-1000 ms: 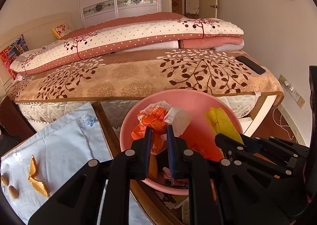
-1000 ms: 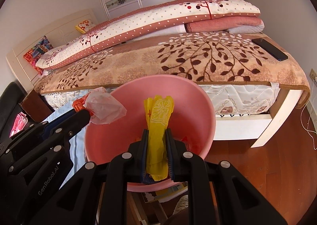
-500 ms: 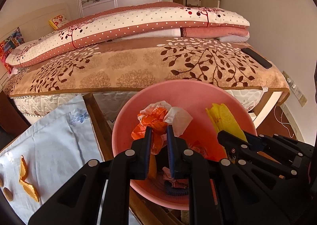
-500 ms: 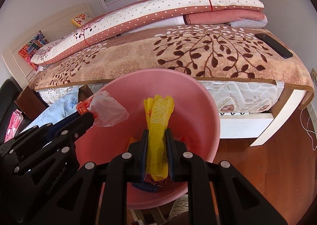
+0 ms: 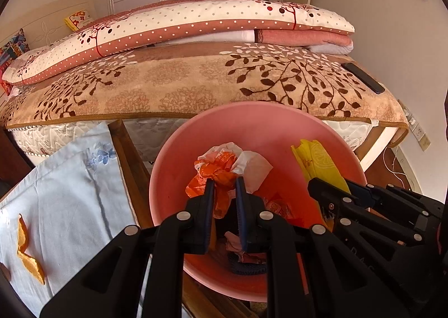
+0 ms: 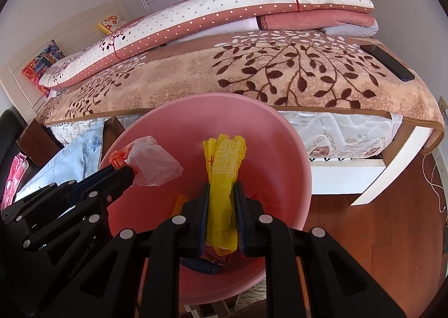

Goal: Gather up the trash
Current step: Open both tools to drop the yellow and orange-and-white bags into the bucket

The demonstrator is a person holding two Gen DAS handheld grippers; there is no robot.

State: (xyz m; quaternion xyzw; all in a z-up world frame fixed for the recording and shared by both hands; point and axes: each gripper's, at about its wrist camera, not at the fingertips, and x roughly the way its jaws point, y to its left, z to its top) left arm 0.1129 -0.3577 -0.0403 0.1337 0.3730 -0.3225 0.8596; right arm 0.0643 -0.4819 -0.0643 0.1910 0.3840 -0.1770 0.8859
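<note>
A pink plastic bin (image 5: 252,122) stands beside the table; it also shows in the right wrist view (image 6: 280,155). My left gripper (image 5: 224,182) is shut on a crumpled orange and white wrapper (image 5: 221,166), held over the bin's mouth; the wrapper also shows in the right wrist view (image 6: 154,166). My right gripper (image 6: 221,187) is shut on a yellow lemon-print wrapper (image 6: 224,166), also over the bin; it shows in the left wrist view (image 5: 319,161) too. Other scraps lie at the bin's bottom (image 5: 246,259).
A light blue tablecloth (image 5: 70,192) covers the table at left, with orange peel pieces (image 5: 26,256) on it. A bed with a leaf-pattern blanket (image 5: 196,85) stands behind the bin, a dark phone (image 5: 364,77) on its right corner. Wooden floor (image 6: 392,220) lies to the right.
Both grippers have moved forward and lower over the bin, each still holding its wrapper. The bin now looms larger in both views.
</note>
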